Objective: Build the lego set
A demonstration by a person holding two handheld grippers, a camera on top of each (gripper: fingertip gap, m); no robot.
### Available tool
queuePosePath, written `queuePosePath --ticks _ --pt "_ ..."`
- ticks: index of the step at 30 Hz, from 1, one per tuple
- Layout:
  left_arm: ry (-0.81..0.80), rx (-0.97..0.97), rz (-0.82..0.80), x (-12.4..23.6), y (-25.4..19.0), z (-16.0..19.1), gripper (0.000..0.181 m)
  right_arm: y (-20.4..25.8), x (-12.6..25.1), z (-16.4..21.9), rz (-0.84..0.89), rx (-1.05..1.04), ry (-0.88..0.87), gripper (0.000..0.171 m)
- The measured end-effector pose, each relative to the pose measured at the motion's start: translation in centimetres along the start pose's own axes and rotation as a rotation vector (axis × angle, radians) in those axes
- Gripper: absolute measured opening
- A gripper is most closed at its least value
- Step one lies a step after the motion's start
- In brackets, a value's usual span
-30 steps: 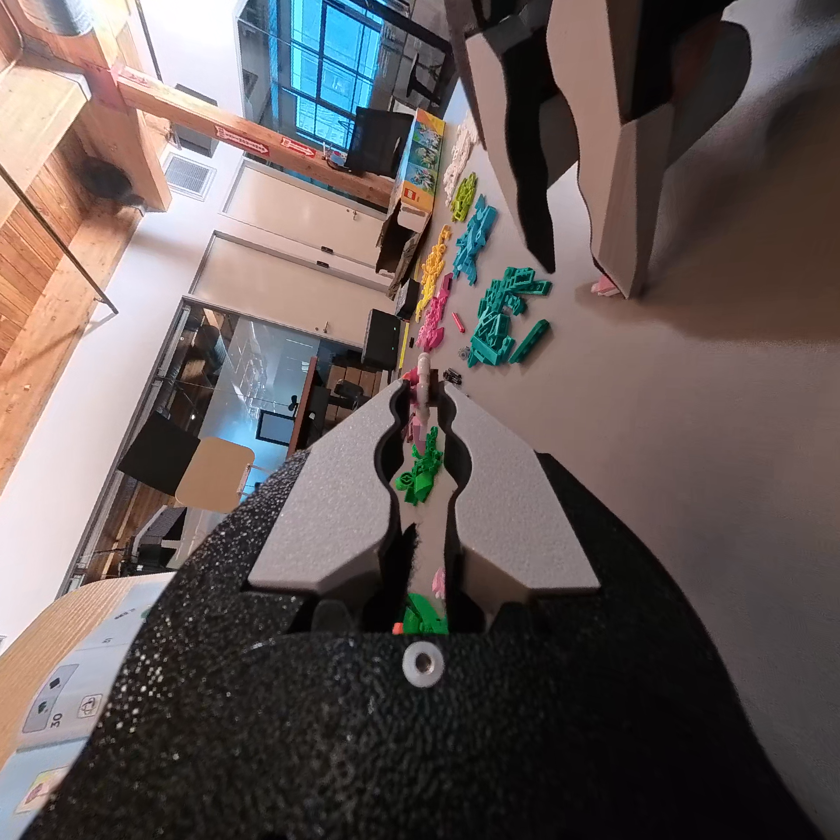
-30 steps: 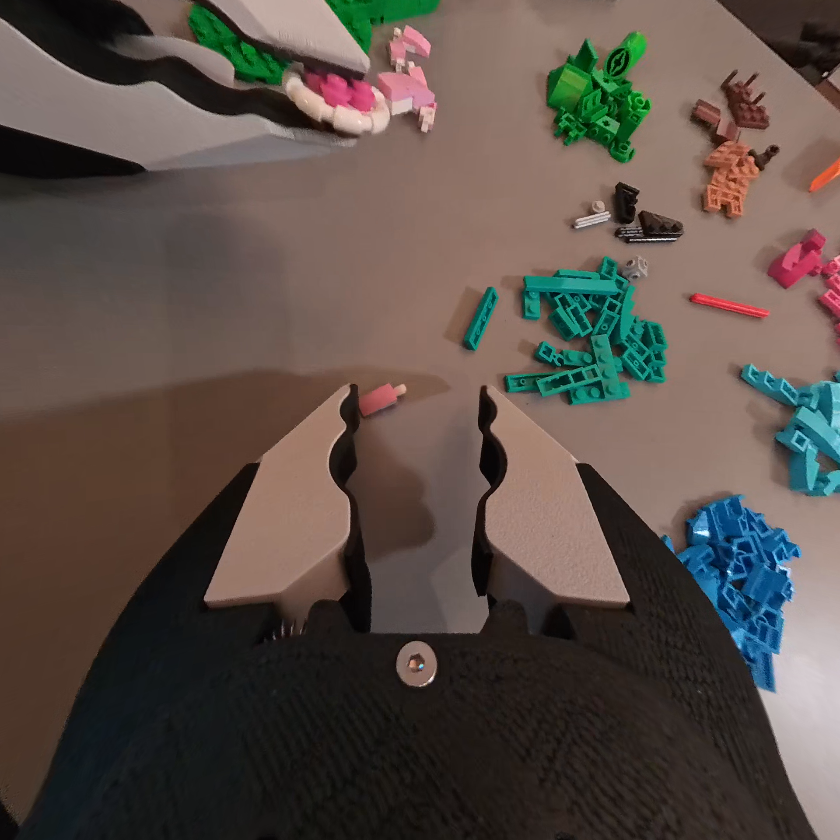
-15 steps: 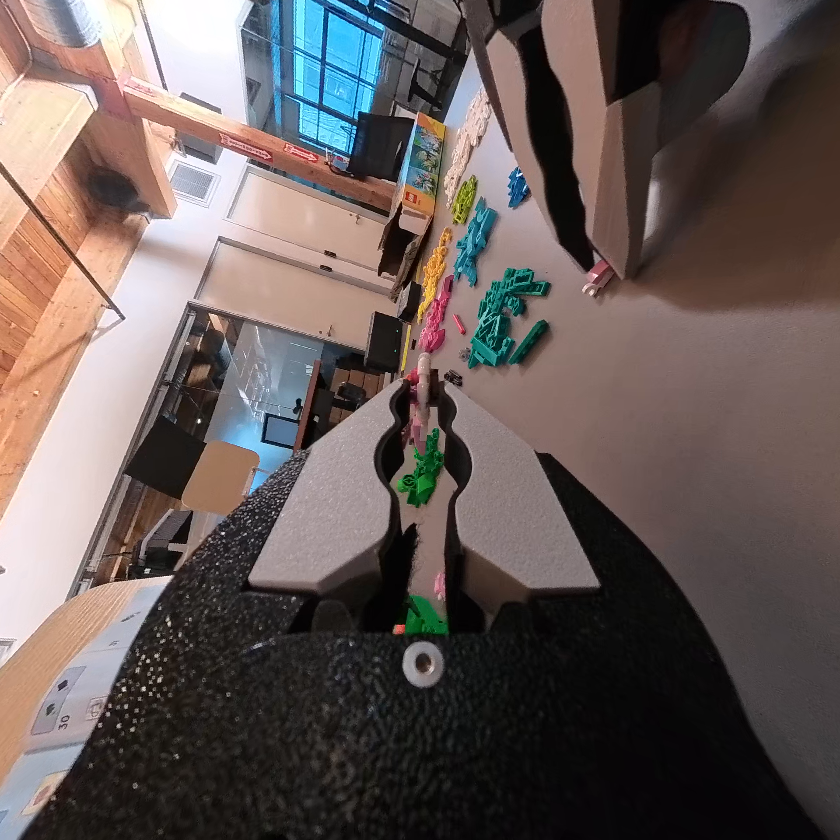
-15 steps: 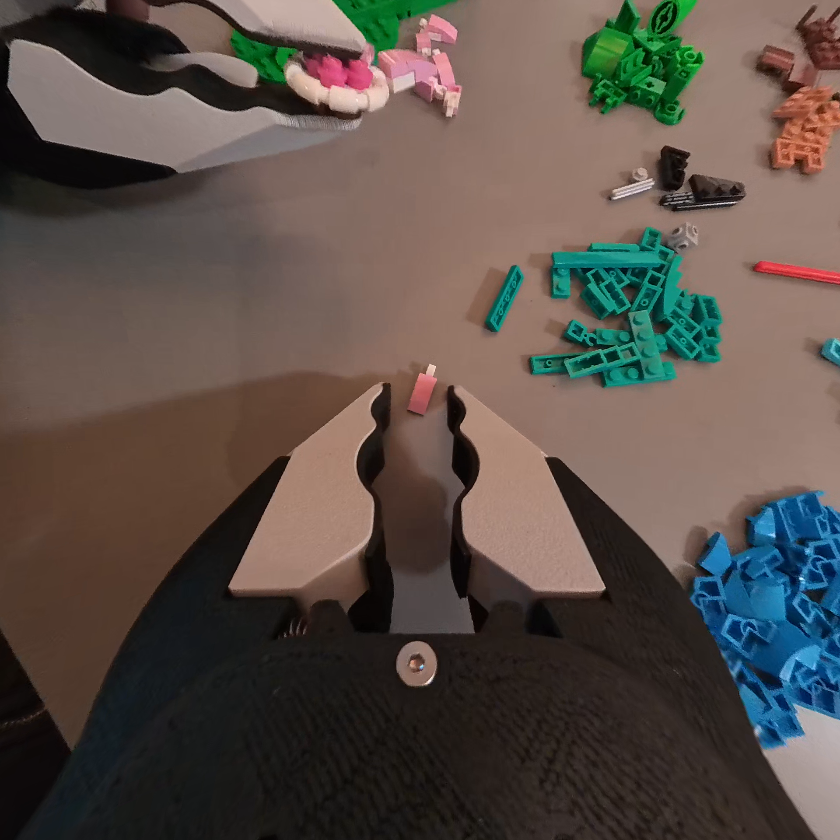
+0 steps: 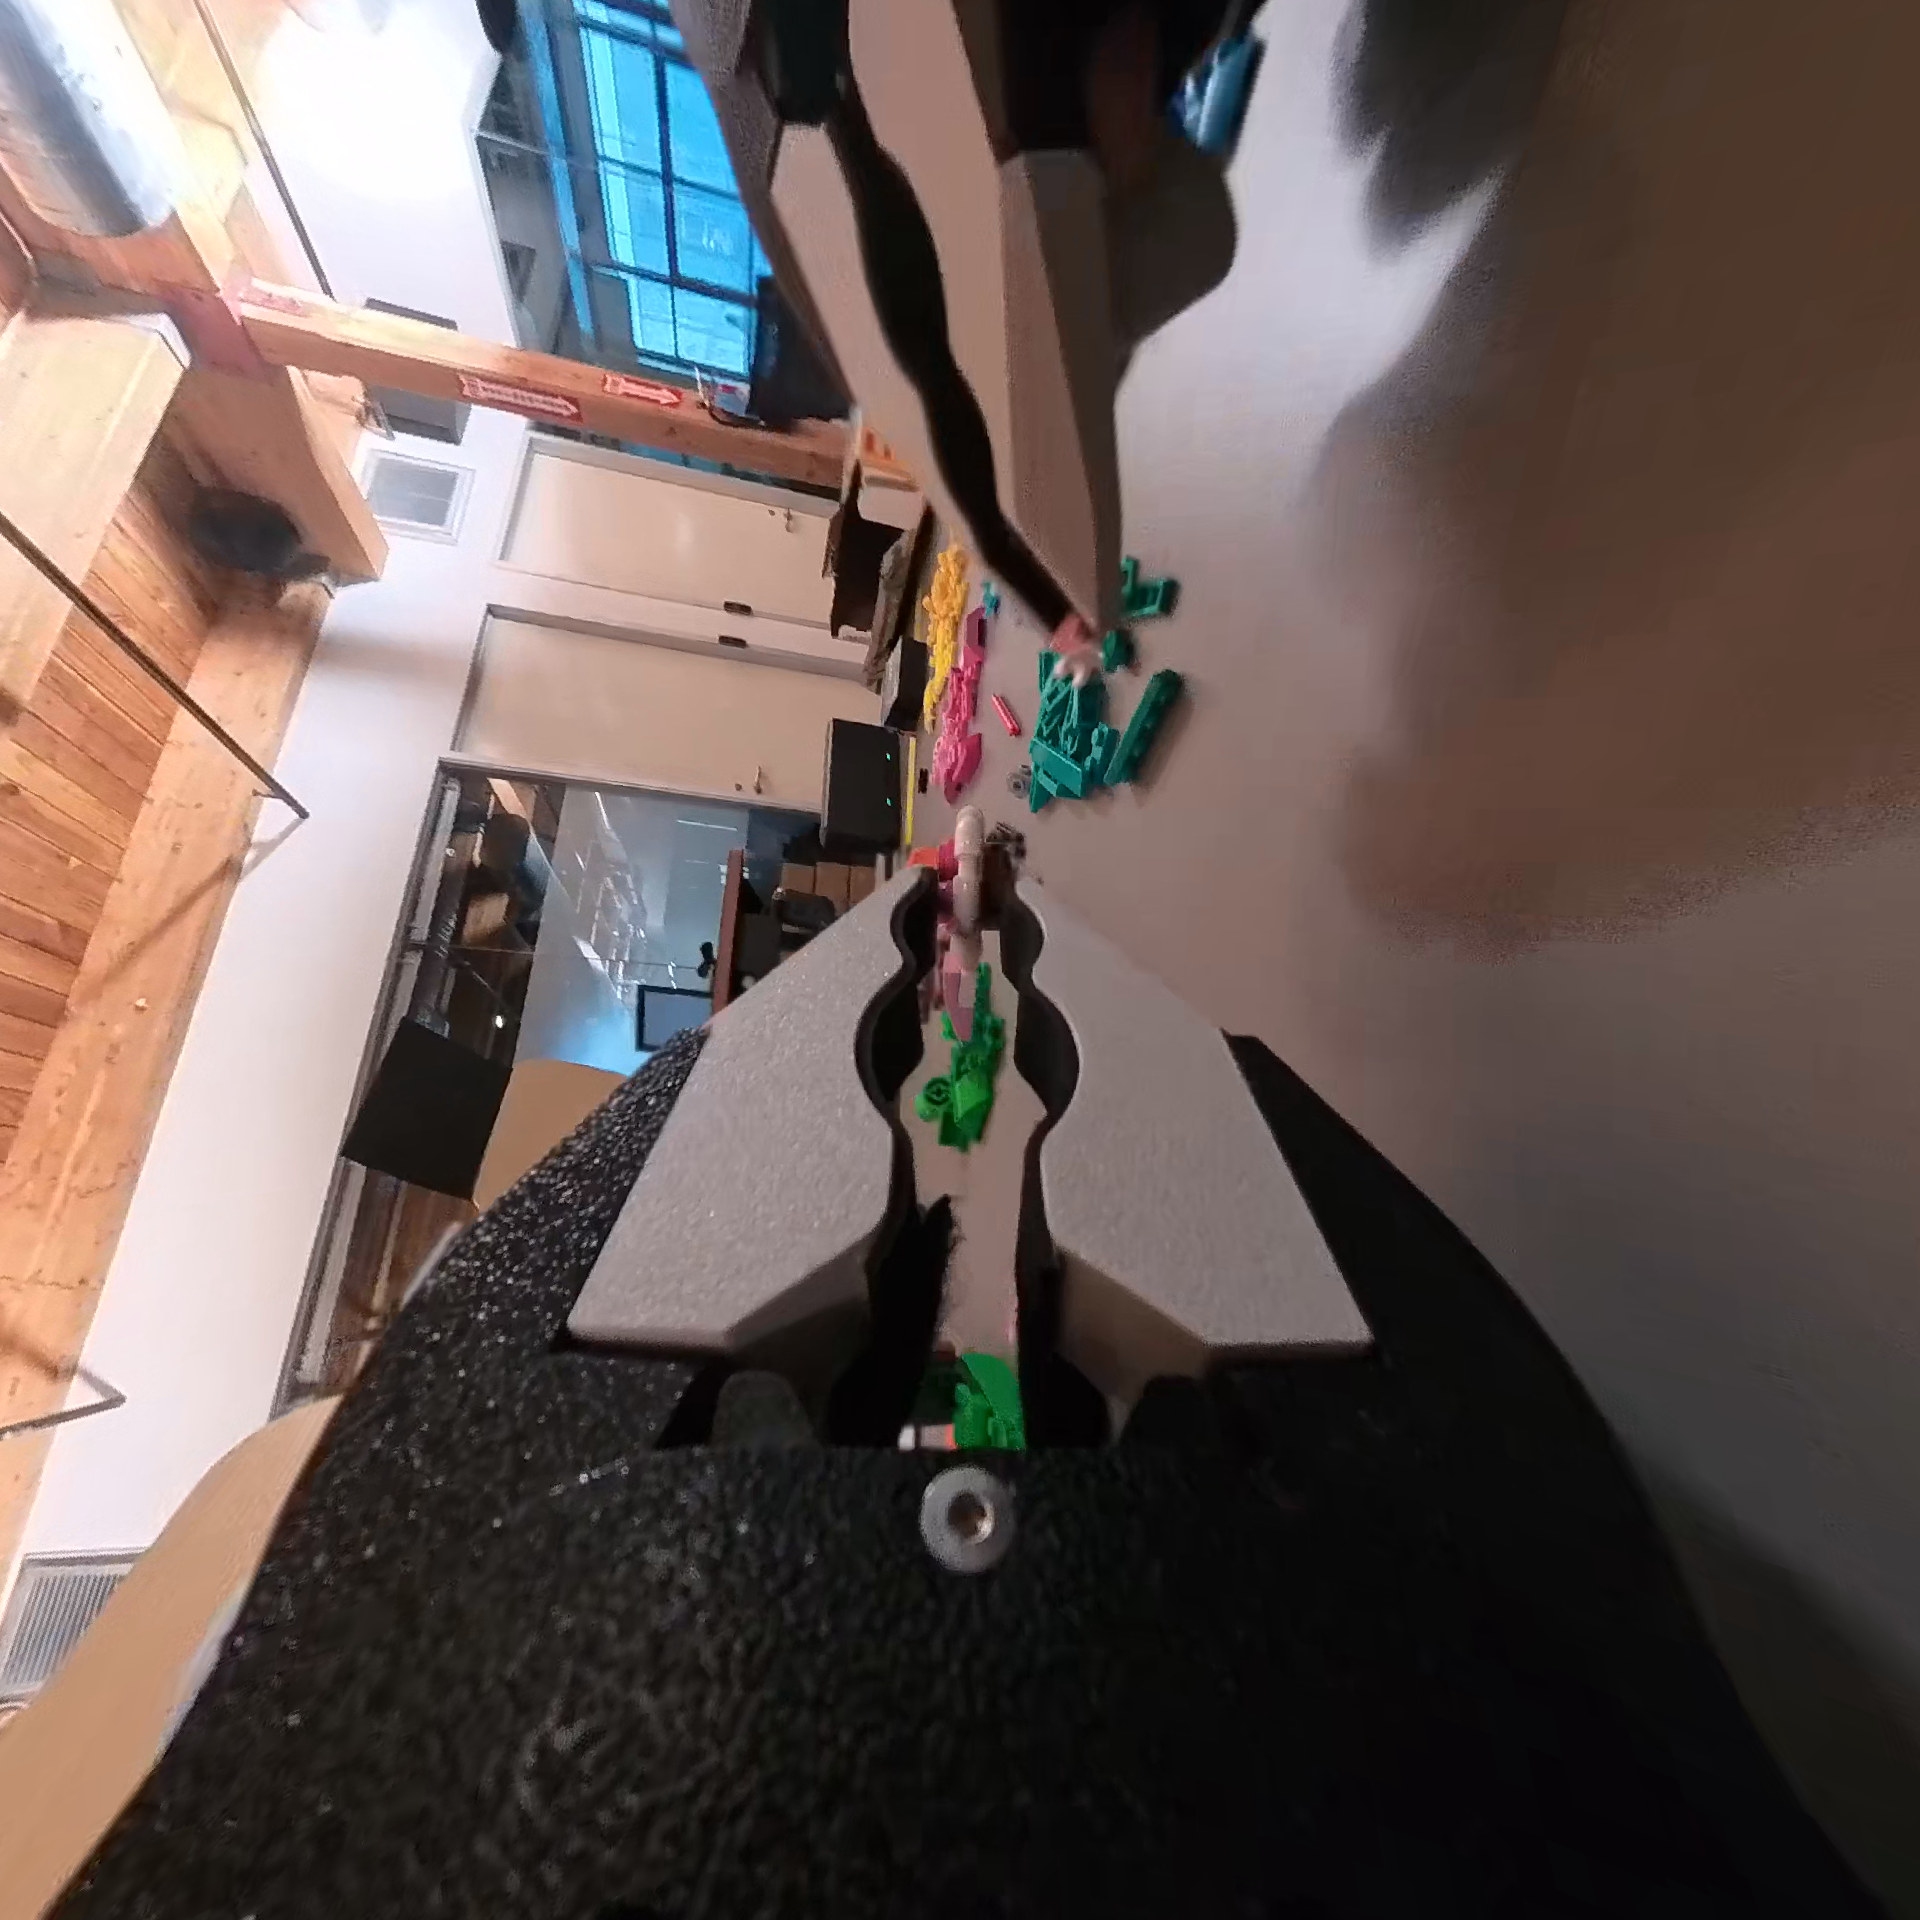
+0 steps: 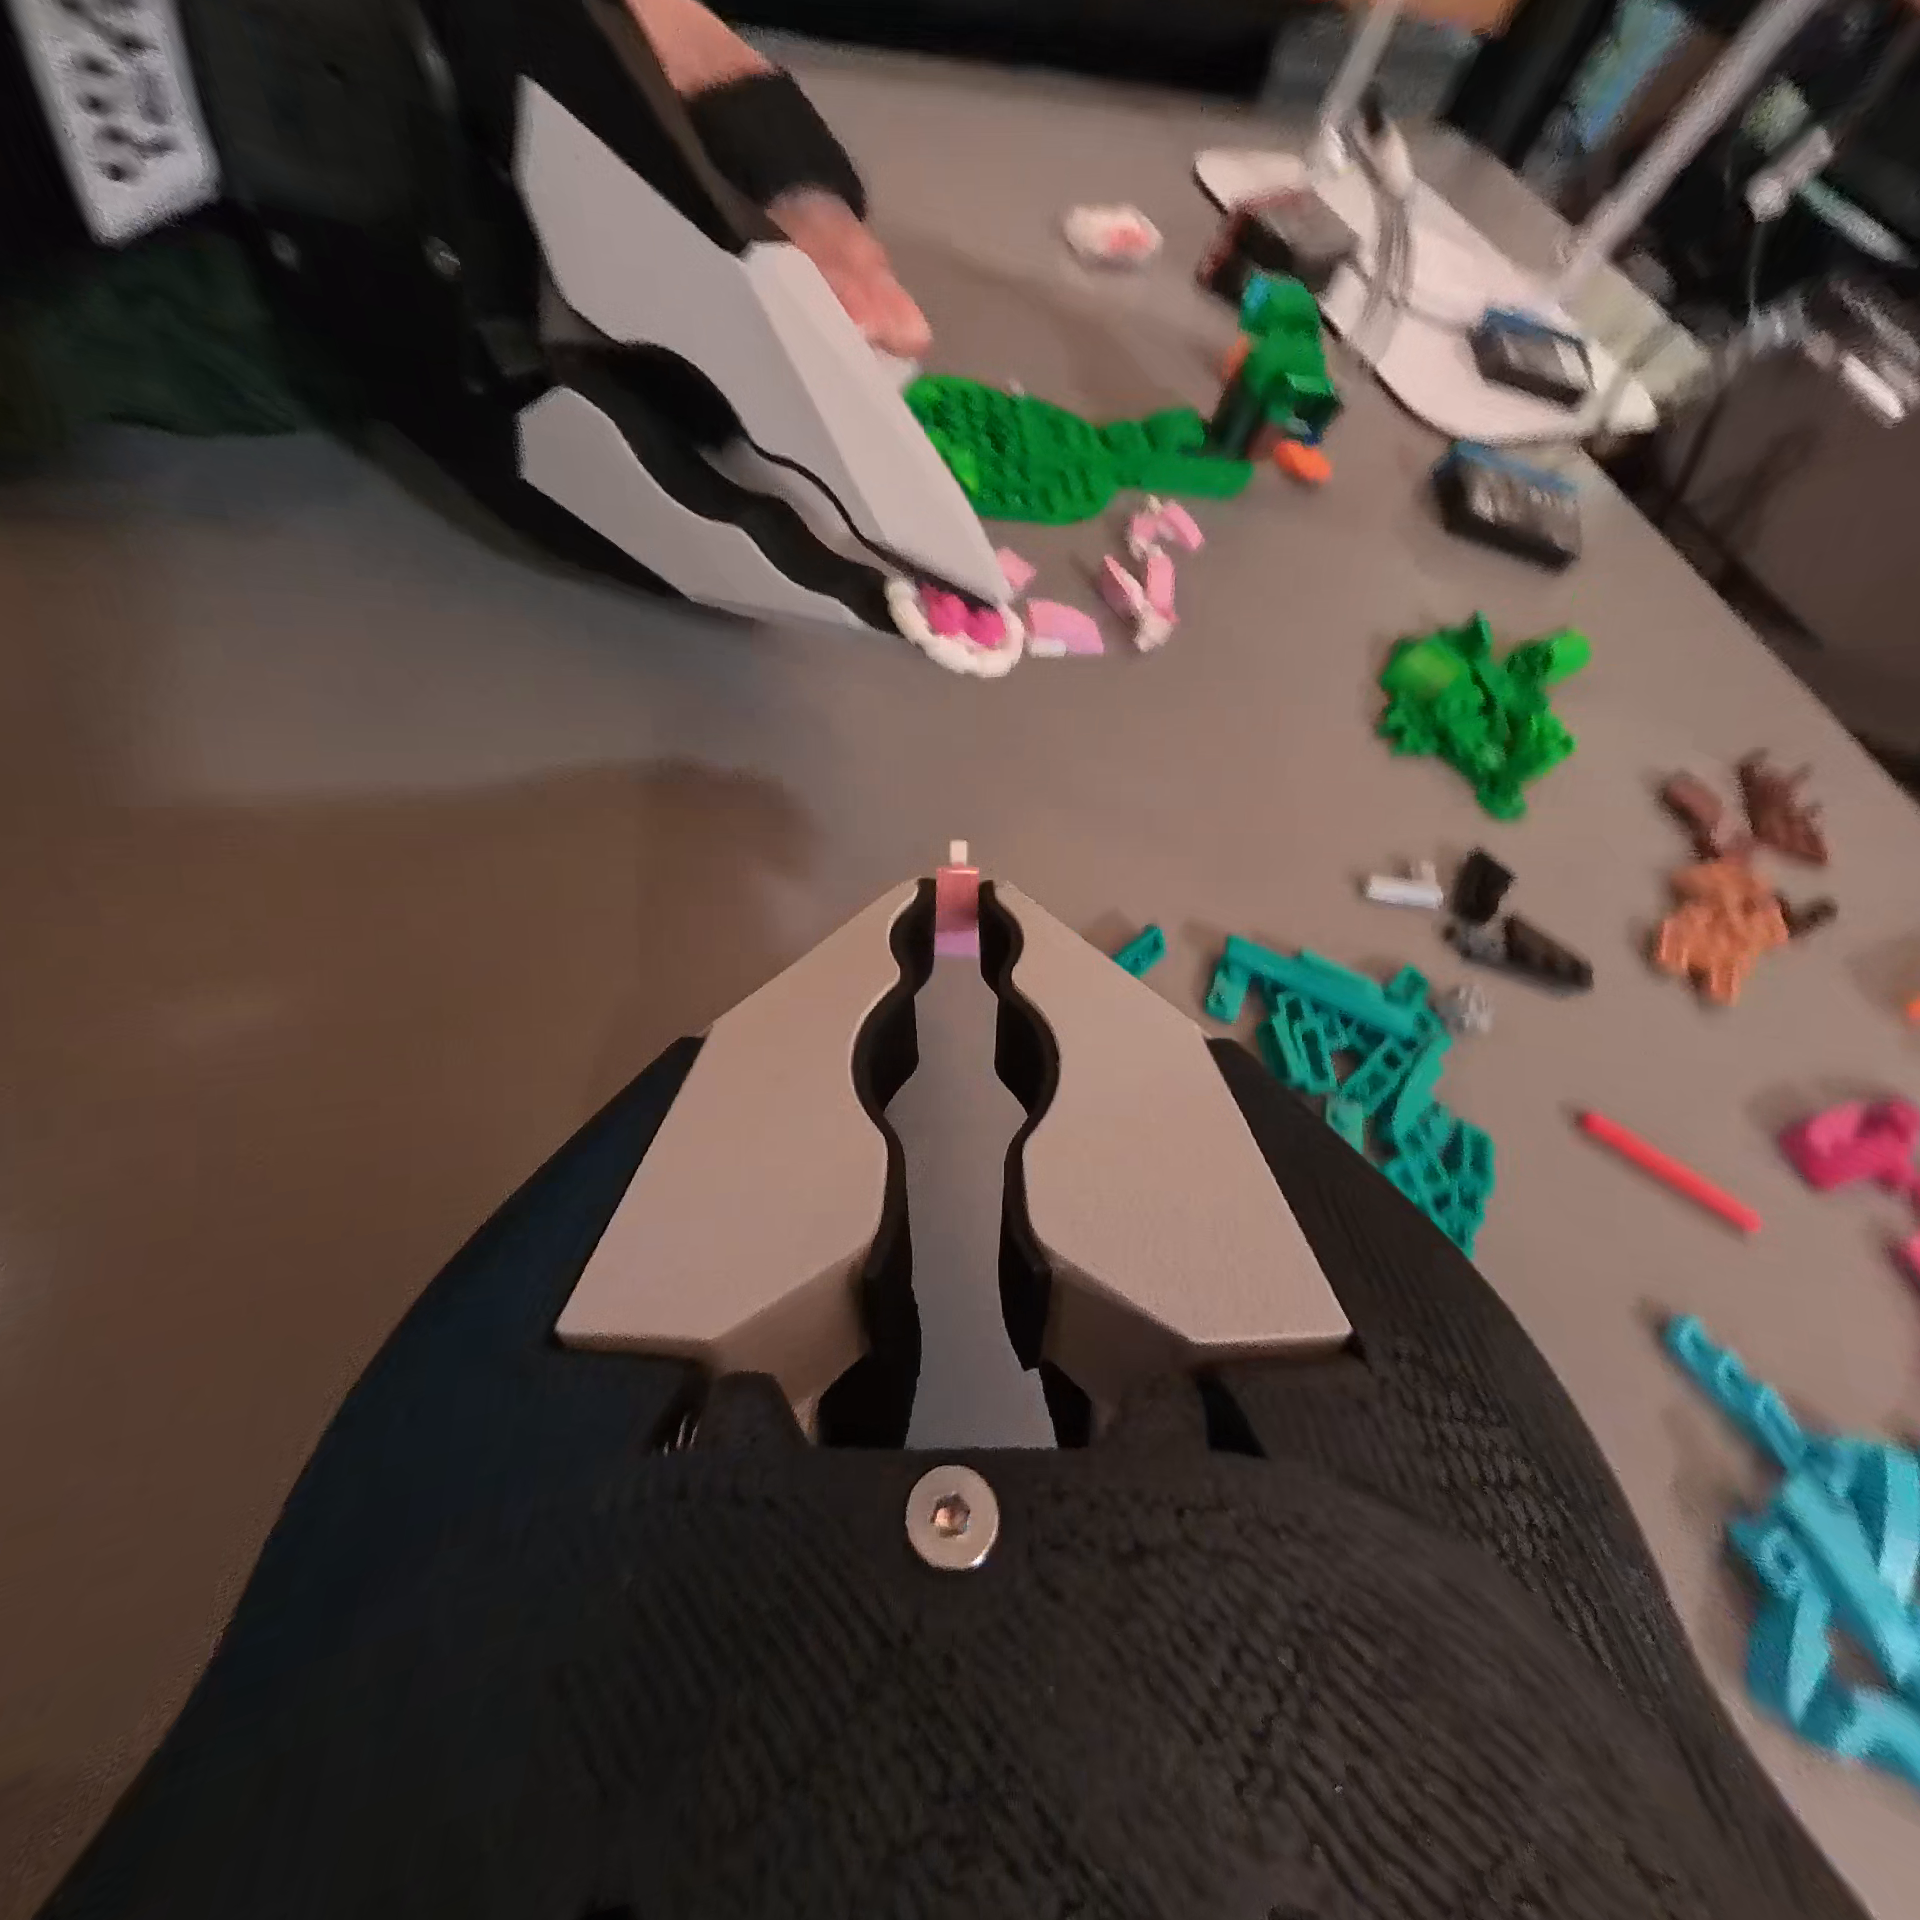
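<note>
Grey desk [image 6: 416, 935], and the grey-and-black right tongs [image 6: 957, 896] carry a pink piece [image 6: 956, 914] with a white tip; left tongs [image 6: 951, 613] show a cream ring [image 6: 961, 649] filled magenta; teal bricks [image 6: 1371, 1081], green plate [image 6: 1039, 447].

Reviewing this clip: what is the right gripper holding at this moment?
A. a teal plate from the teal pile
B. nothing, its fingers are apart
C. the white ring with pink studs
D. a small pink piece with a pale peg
D: in the right wrist view the right gripper is shut on the small pink piece, its pale peg poking out past the tips, clear of the table.
</note>
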State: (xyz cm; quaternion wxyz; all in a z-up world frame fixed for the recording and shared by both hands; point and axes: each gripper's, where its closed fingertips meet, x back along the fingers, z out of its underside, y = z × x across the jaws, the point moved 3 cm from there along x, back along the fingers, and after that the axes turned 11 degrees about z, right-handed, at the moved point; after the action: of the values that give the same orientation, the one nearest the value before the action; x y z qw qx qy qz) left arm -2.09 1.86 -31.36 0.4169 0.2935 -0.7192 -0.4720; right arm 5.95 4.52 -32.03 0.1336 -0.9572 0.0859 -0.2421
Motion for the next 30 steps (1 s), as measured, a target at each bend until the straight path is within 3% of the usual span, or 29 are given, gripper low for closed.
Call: queuePosePath --ticks 1,8,13,30 --pt "-0.013 -0.013 -0.009 0.1 0.0 -0.3 0.008 -0.1 0.0 -0.3 -0.017 0.019 -0.032 0.007" --pt "-0.17 -0.104 0.048 0.2 -1.5 -3.9 0.008 1.2 2.2 -1.0 -0.206 0.119 -0.166 0.006" --pt "-0.238 -0.121 0.096 0.3 -2.7 -5.2 0.008 1.4 3.7 -0.2 -0.323 0.176 -0.149 0.007" --pt "-0.327 -0.133 0.182 0.8 -4.1 -6.5 0.008 3.7 3.2 1.3 -0.43 0.222 -0.059 0.006"
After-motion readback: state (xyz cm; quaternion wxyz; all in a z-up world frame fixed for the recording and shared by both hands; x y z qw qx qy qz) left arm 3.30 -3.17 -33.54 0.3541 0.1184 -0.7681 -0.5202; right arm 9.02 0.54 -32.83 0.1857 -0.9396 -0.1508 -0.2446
